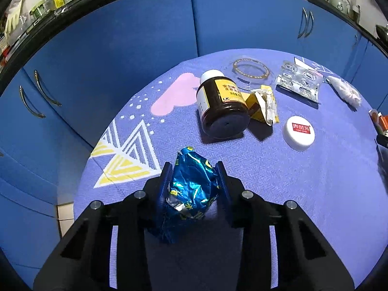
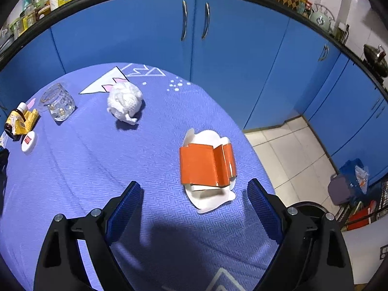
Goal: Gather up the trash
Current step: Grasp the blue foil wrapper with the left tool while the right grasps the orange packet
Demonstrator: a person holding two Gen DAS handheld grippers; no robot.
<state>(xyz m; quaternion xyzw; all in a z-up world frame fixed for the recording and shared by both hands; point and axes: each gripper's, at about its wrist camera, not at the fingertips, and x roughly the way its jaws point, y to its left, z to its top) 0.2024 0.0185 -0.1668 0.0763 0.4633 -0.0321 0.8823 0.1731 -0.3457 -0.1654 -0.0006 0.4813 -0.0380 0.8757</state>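
Between the left gripper's (image 1: 194,173) clenched pads sits the blue foil wrapper (image 1: 191,189), seemingly lifted.

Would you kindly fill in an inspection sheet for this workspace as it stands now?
Surface: round table under a purple patterned cloth.
Job's things: blue foil wrapper; orange carton; tissue wad; yellow wrapper; blister pack.
Clutter: brown bottle lying down, white cap, glass dish.
Grippers: left claw shut on the foil wrapper; right claw open, empty.
Cables: nothing seen.
Surroundings: blue cabinets, tiled floor.
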